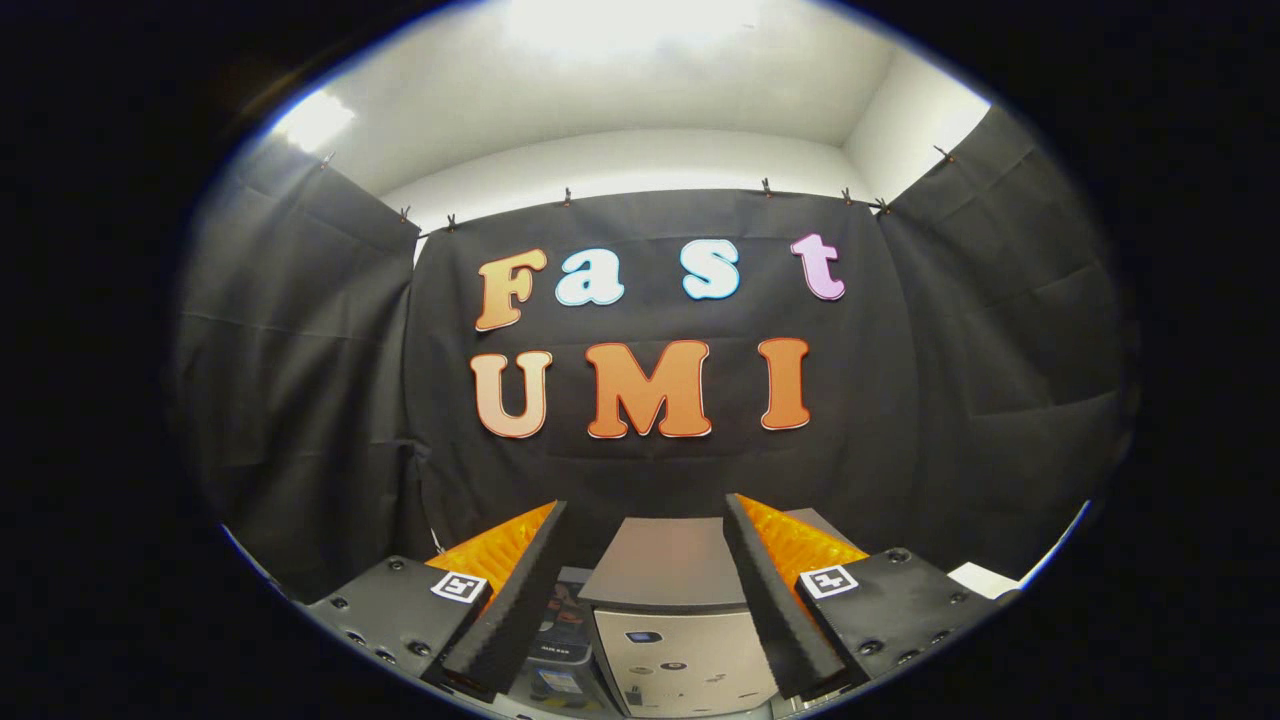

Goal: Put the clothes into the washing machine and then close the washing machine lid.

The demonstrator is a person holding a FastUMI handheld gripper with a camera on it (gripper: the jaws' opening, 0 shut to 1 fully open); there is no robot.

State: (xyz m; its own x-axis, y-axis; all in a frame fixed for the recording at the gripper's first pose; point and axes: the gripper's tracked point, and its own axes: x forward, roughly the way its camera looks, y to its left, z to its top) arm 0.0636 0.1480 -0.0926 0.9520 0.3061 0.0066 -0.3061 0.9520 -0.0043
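The gripper hangs with its fingers spread wide and nothing between them, aimed level at the booth wall. Low between and just beyond the fingers stands the washing machine, boxy, its front panel toward the camera and its long axis upright; its lid lies flat and shut. That fits either clothes yet to be loaded or a finished job, so I name no next move.
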